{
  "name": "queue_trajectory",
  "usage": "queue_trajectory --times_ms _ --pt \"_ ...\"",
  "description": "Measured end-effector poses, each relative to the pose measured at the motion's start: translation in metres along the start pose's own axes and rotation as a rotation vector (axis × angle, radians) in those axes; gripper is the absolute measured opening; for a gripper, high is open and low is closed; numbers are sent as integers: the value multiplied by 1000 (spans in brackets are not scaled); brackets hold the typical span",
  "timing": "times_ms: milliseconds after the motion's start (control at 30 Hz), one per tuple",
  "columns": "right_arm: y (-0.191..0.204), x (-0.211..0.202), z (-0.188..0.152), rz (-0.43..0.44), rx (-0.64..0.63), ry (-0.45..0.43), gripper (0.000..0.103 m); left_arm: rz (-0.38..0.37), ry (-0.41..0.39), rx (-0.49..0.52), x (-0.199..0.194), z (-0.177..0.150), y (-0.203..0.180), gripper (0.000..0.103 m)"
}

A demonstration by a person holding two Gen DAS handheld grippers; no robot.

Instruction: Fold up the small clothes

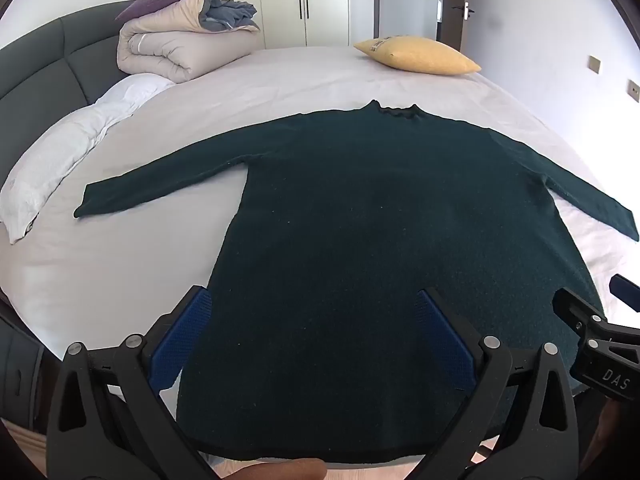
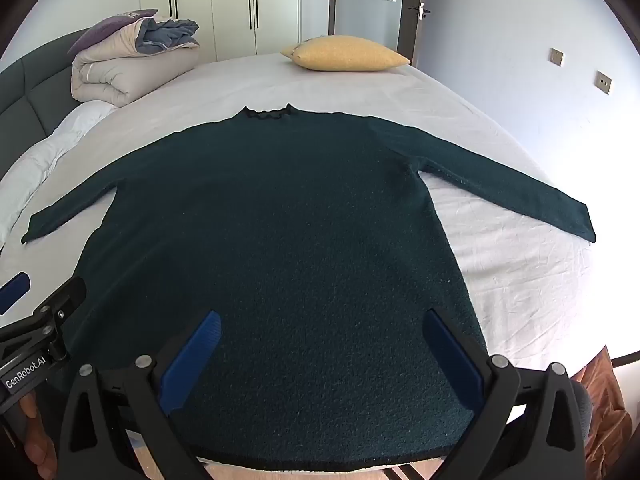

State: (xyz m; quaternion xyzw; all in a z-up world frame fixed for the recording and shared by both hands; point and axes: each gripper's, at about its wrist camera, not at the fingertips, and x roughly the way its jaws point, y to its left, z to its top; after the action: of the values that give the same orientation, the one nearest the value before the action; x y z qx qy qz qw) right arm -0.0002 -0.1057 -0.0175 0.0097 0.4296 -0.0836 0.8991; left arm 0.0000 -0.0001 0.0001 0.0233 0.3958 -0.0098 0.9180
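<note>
A dark green long-sleeved sweater (image 1: 360, 208) (image 2: 280, 220) lies flat on the bed, collar toward the far side, both sleeves spread outward, hem at the near edge. My left gripper (image 1: 312, 308) hovers open above the hem's left part, its blue pads wide apart with nothing between them. My right gripper (image 2: 322, 328) hovers open above the hem's right part, also holding nothing. In the left wrist view, the right gripper (image 1: 592, 312) shows at the right edge; the left gripper (image 2: 36, 292) shows at the left edge of the right wrist view.
The bed's pale sheet (image 1: 280, 80) carries a folded duvet stack (image 1: 180, 44) and a white pillow (image 1: 68, 148) at the far left, near the dark headboard (image 1: 36, 68). A yellow cushion (image 2: 344, 54) lies at the far side. Wardrobes and a door stand behind.
</note>
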Motion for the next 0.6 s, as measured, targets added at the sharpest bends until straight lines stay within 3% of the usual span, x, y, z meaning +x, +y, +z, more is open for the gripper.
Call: queue_trajectory --times_ms 600 --pt "-1 0 -1 0 1 -2 103 -3 4 -6 3 0 2 103"
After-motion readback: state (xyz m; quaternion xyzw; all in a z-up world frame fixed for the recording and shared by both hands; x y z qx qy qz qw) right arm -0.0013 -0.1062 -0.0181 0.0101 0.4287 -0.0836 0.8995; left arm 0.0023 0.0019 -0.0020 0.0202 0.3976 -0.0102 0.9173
